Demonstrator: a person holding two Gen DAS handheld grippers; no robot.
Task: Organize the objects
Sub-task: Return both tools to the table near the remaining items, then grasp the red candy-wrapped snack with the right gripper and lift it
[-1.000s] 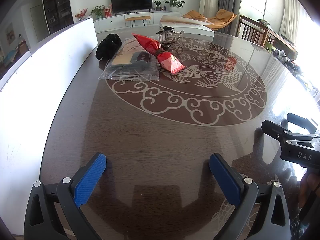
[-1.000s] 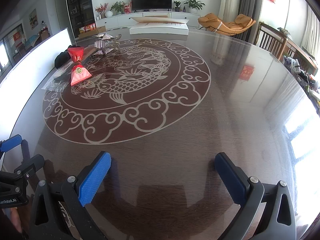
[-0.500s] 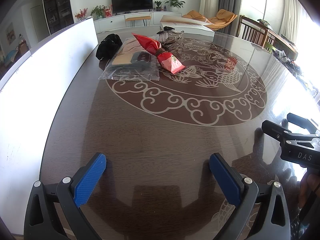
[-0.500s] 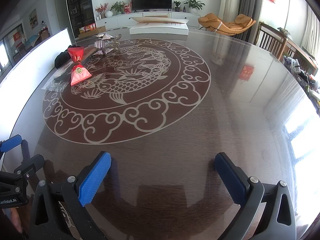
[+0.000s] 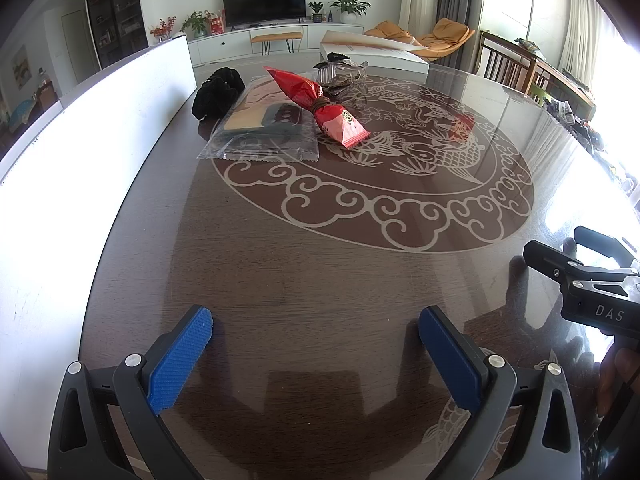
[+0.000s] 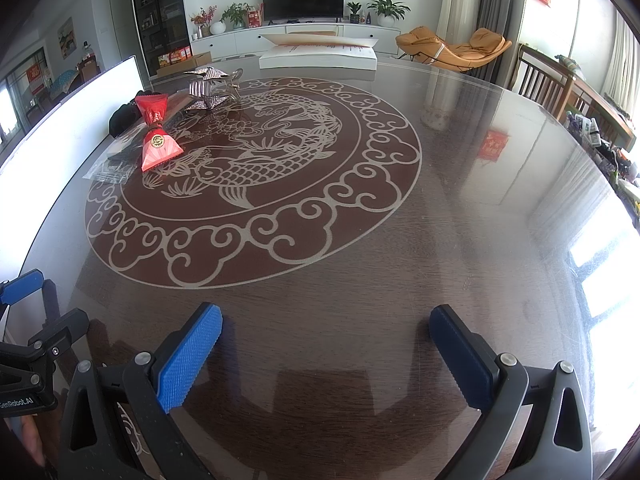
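Note:
A red snack packet (image 5: 320, 106) (image 6: 157, 138), cinched at its middle, lies on the far left of the dark round table (image 5: 320, 264). Beside it lies a clear plastic bag (image 5: 266, 128) (image 6: 116, 162) holding flat items. A black cloth bundle (image 5: 216, 92) (image 6: 122, 118) sits behind the bag. A striped silvery clip-like object (image 5: 340, 74) (image 6: 210, 88) rests further back. My left gripper (image 5: 314, 354) is open over bare table near the front edge, far from these things. My right gripper (image 6: 324, 350) is open too, with nothing between its blue pads, to the right of the left one.
A white board (image 5: 80, 168) stands along the table's left edge. A flat white box (image 6: 318, 56) lies at the table's far rim. Wooden chairs (image 6: 560, 92) stand at the right. The table carries a pale fish-and-cloud inlay (image 6: 256, 176) in its middle.

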